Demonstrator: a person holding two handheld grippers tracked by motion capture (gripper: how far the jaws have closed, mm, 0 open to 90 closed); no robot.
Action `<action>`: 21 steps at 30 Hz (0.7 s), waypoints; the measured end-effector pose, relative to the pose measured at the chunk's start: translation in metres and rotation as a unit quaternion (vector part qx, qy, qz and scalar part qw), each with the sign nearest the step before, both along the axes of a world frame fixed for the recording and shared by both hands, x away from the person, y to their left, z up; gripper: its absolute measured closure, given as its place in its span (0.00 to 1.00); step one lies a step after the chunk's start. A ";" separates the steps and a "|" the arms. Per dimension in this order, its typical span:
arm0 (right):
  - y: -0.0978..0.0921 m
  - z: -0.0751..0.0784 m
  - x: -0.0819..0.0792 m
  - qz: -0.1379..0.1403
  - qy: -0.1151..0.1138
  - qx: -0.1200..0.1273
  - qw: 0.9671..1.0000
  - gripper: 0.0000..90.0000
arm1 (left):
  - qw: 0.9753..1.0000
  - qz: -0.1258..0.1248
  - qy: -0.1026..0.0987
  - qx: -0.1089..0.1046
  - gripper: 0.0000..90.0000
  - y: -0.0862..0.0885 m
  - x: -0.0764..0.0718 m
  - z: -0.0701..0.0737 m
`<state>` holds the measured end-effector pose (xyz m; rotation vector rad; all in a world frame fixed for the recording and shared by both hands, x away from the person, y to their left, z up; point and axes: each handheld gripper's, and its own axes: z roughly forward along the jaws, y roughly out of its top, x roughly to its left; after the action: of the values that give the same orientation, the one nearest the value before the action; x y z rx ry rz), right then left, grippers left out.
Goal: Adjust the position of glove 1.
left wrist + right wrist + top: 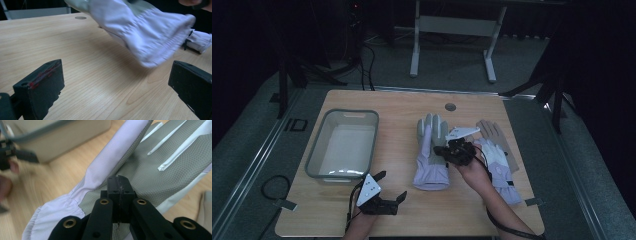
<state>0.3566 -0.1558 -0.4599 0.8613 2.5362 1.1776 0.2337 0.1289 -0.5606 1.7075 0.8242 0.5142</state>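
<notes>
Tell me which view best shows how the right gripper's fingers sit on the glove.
The right gripper view: the right gripper has its fingers pressed together on the grey palm of the lavender glove. The high view shows that gripper over the glove's edge, contact hidden. The left gripper view shows the glove's cuff blurred above the table.

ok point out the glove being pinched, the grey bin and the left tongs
lavender glove (430, 167): high view, on its cuff end
grey bin (315, 157): high view, on its left rim
left tongs (391, 186): high view, midway between the open tips
</notes>
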 end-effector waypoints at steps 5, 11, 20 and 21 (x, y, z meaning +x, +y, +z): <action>-0.015 -0.025 -0.003 -0.006 0.015 -0.028 0.999 1.00 | 1.000 0.000 -0.001 0.002 0.00 0.000 0.000 0.000; -0.030 -0.052 0.011 0.005 0.050 -0.035 0.998 1.00 | 1.000 -0.001 -0.001 0.002 0.00 -0.001 0.000 0.000; -0.026 -0.068 0.035 -0.007 0.066 -0.058 0.996 0.99 | 1.000 -0.001 -0.001 0.002 0.00 -0.001 0.000 0.000; -0.026 -0.070 0.037 -0.005 0.072 -0.060 0.996 0.98 | 1.000 -0.001 -0.002 0.002 0.00 -0.001 0.000 0.000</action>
<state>0.3936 -0.1814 -0.5294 0.9615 2.6811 0.9809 0.2336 0.1283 -0.5606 1.7101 0.8197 0.5172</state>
